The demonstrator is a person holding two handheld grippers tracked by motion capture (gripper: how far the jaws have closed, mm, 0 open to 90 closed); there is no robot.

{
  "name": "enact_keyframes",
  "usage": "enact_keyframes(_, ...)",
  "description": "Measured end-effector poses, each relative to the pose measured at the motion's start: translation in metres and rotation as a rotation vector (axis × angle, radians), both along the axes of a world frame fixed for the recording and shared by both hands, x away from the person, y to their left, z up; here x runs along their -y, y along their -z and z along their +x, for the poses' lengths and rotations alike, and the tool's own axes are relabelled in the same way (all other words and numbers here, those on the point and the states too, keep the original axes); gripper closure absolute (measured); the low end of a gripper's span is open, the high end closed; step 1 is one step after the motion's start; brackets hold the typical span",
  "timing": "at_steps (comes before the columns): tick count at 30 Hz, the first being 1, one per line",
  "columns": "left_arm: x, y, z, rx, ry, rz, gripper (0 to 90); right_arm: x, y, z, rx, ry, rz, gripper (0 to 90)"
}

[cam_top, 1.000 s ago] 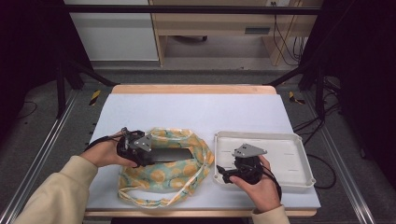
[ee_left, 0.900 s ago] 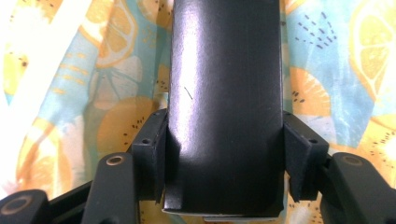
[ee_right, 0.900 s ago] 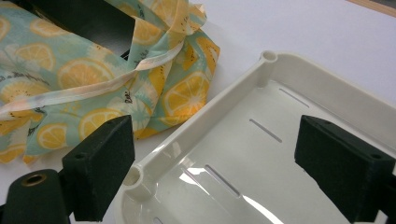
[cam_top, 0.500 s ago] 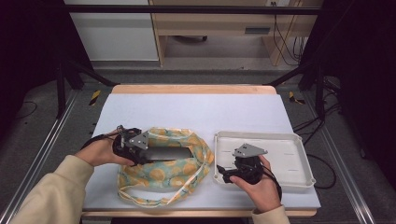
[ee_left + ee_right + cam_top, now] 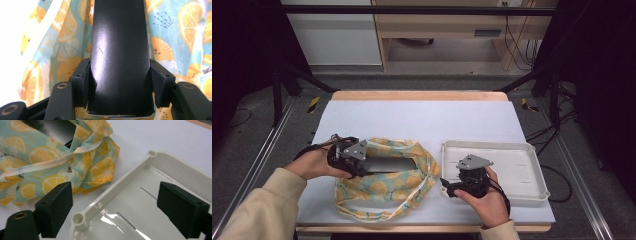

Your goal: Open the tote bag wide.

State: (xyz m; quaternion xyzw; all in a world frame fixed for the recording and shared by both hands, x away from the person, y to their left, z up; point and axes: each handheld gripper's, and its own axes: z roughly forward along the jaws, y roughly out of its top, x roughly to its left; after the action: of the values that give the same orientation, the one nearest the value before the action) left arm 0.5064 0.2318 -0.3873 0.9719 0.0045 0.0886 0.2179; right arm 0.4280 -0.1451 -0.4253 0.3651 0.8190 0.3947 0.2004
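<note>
The left tool (image 5: 362,165) grips a black box (image 5: 121,57) across its width, both pads pressed against its sides; the box lies partly inside a lemon-print cloth bag (image 5: 382,187) on the white bench (image 5: 422,120), left of centre. The right tool (image 5: 115,207) stands wide with nothing between its pads, held over the near left corner of a white tray (image 5: 532,172) just beside the bag.
</note>
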Motion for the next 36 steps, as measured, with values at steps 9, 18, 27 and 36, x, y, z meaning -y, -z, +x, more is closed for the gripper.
enact_keyframes(9, -0.002, -0.003, 0.000, 0.015, 0.000, -0.018, 42.8, -0.016, -0.001, 0.000, -0.004, -0.042, -0.012, 16.5)
enact_keyframes(18, -0.002, 0.003, 0.001, -0.003, 0.005, -0.023, 42.9, -0.035, -0.010, 0.000, 0.037, -0.111, -0.003, 40.1)
enact_keyframes(27, -0.007, -0.002, 0.002, -0.007, -0.004, -0.042, 43.0, -0.062, -0.015, 0.001, 0.051, -0.213, -0.033, 55.4)
enact_keyframes(36, -0.008, -0.004, 0.001, -0.008, 0.001, -0.055, 43.0, -0.076, -0.008, 0.007, 0.032, -0.235, -0.062, 58.2)
